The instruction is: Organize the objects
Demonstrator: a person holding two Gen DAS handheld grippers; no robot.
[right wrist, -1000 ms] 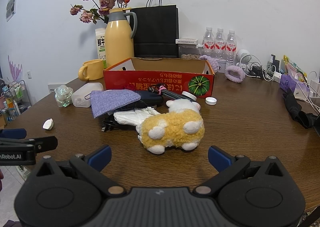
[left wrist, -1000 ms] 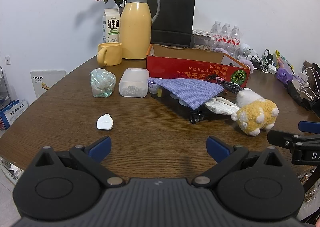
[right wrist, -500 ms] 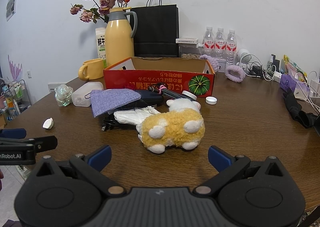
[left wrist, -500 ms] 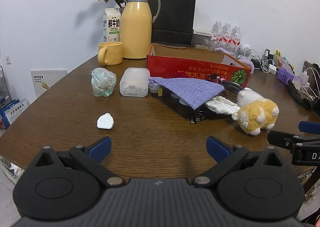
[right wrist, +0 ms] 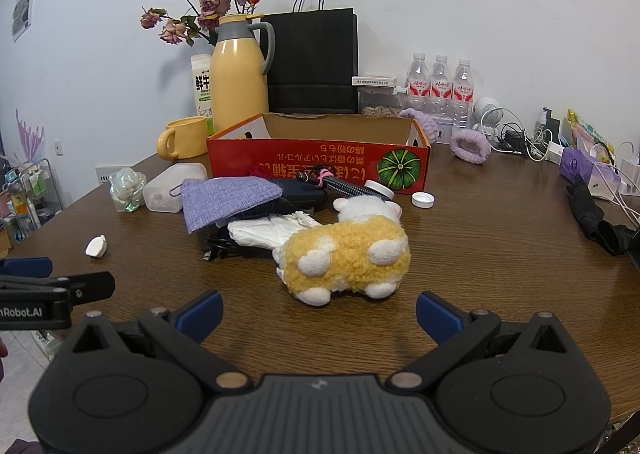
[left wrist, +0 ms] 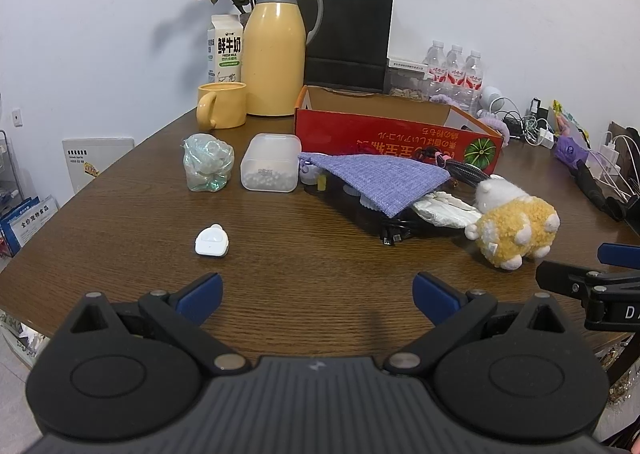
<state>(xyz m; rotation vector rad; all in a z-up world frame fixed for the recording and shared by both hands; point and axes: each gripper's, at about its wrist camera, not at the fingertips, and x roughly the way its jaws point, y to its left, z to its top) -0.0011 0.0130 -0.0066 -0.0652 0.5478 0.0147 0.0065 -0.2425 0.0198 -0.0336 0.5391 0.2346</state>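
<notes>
Hovering low at the table's near edge, left gripper has its jaws wide apart, empty, white plug just ahead-left; right gripper, equally spread, faces the plush toy, probably headed for the red box behind.

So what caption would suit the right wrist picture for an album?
Open right gripper faces a yellow plush toy lying before a red cardboard box on a cluttered wooden table.

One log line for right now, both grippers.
left gripper: open, empty | right gripper: open, facing plush toy | red box: no items visible
</notes>
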